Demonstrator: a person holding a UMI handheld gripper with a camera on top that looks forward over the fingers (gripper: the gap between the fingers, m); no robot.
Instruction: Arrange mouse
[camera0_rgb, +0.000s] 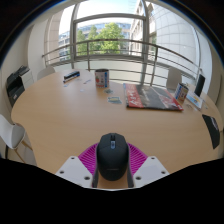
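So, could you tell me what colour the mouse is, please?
Black, seen in the gripper view: the mouse sits between the gripper fingers.

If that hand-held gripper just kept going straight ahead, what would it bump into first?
The black mouse, already sitting between its fingers. Beyond it the wooden table looks bare for a good stretch, though depth is hard to judge.

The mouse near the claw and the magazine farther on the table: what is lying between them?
Nothing: in the gripper view, bare table stretches from the black mouse, which sits between the fingers of the claw, to the magazine.
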